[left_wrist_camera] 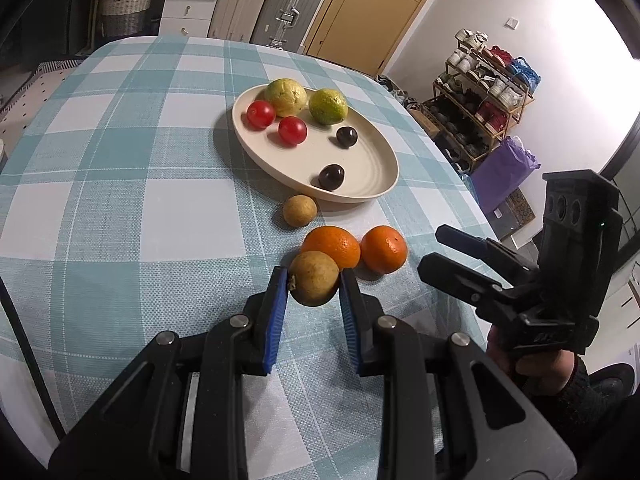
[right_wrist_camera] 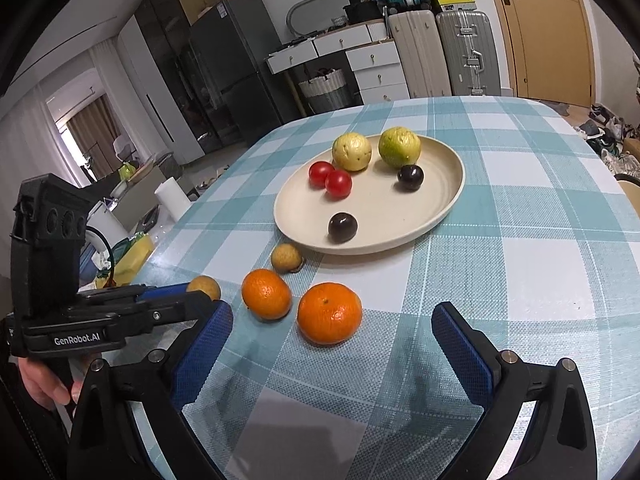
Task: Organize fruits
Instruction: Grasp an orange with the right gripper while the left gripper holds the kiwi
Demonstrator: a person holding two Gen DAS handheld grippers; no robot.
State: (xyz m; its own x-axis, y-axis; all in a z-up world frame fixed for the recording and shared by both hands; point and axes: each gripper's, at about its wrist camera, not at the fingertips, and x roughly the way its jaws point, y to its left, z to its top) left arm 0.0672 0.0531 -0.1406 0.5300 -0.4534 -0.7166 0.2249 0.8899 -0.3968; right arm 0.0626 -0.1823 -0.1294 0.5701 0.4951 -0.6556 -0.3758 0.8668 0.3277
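My left gripper (left_wrist_camera: pixel 314 280) is shut on a small brown fruit (left_wrist_camera: pixel 314 278), held just above the checked tablecloth; it also shows in the right wrist view (right_wrist_camera: pixel 204 286). A second brown fruit (left_wrist_camera: pixel 299 211) lies beside the cream plate (left_wrist_camera: pixel 372 184). Two oranges (left_wrist_camera: pixel 334 246) (left_wrist_camera: pixel 384 249) lie just beyond the held fruit. The plate holds two green-yellow fruits (left_wrist_camera: pixel 285 97), two red tomatoes (left_wrist_camera: pixel 292 131) and two dark plums (left_wrist_camera: pixel 332 177). My right gripper (right_wrist_camera: pixel 332 320) is open and empty, with the nearer orange (right_wrist_camera: pixel 329 313) just ahead between its fingers.
The table's right edge (left_wrist_camera: pixel 460 184) drops to a shoe rack (left_wrist_camera: pixel 480 96) and a purple bag. Suitcases (right_wrist_camera: pixel 468 52), white drawers and a basket stand behind the table's far end. A paper roll (right_wrist_camera: pixel 172 200) stands off the left edge.
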